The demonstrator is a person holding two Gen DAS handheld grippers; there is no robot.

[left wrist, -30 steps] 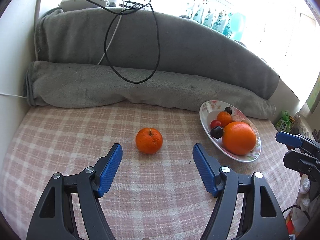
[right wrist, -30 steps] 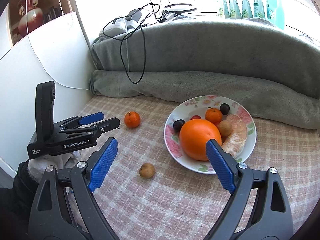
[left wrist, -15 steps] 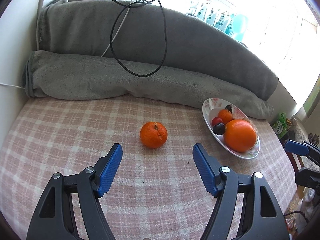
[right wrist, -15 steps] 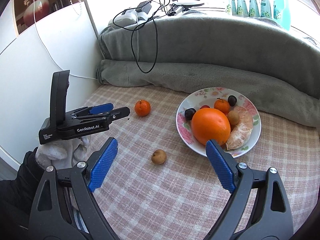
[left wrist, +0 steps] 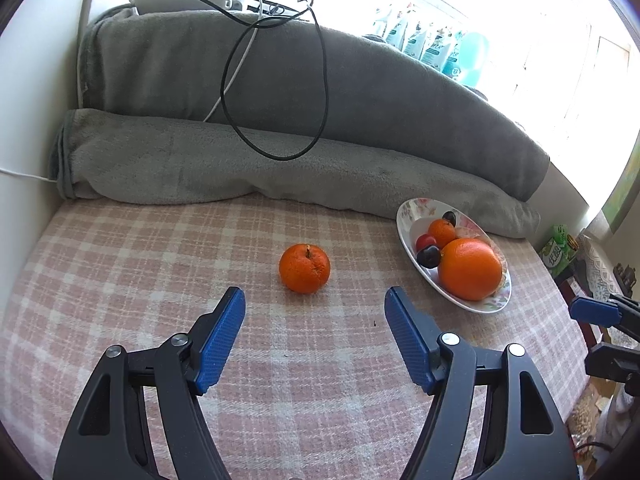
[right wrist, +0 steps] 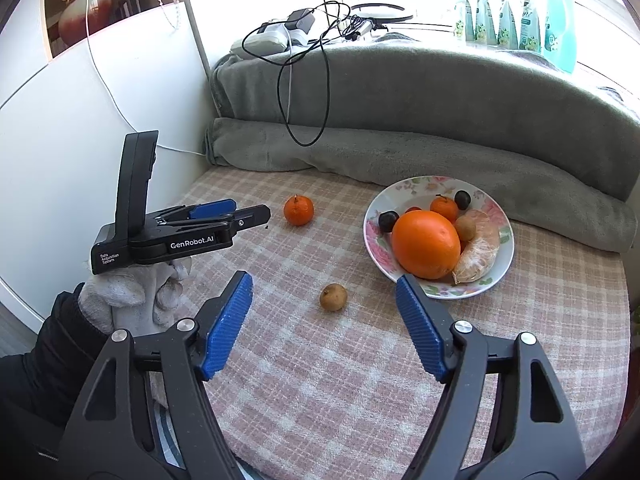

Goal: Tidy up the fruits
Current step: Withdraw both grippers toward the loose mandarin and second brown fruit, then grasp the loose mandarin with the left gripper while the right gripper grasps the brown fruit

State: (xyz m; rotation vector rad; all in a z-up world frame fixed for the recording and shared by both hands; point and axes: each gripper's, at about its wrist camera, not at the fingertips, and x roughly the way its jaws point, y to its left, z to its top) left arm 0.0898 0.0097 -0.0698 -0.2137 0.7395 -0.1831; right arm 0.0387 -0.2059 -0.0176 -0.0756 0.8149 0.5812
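A small tangerine lies on the pink checked cloth, just ahead of my open, empty left gripper; it also shows in the right wrist view. A floral plate holds a large orange, a small tangerine, dark plums, a brown fruit and a peeled citrus. A small brown fruit lies on the cloth just ahead of my open, empty right gripper. The left gripper shows in the right wrist view, left of the tangerine.
Rolled grey blankets line the back of the surface, with a black cable draped over them. A white wall bounds the left side. Bottles stand on the window sill. The plate also shows at the right in the left wrist view.
The left gripper has moved closer to the tangerine. The right gripper has drawn back and shifted left, so the small brown fruit now sits between its fingers' line. Both stay open.
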